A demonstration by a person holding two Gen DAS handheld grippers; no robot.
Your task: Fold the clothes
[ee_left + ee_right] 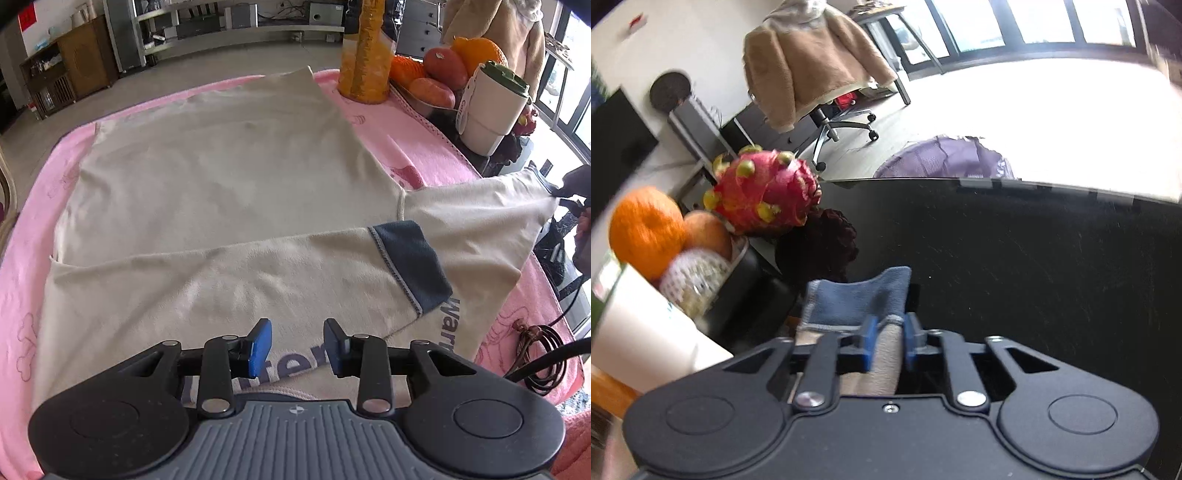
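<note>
Cream shirt lies flat on a pink towel covering the table, body spread toward the far edge. One sleeve is folded across the near part of the body, its navy cuff resting on the cream cloth. Grey lettering shows at the near hem.

Left gripper hovers over the near hem, blue pads spread apart, nothing between them.

Right gripper has its pads pressed together on the other sleeve, cream cloth pinched between them, the blue cuff sticking out past the fingertips. From the left wrist view that sleeve is stretched out to the right, off the towel's edge, over a dark tabletop.

Beyond the towel: fruit bowl with oranges, a dragon fruit, a white cup with green lid, a yellow bottle
</note>
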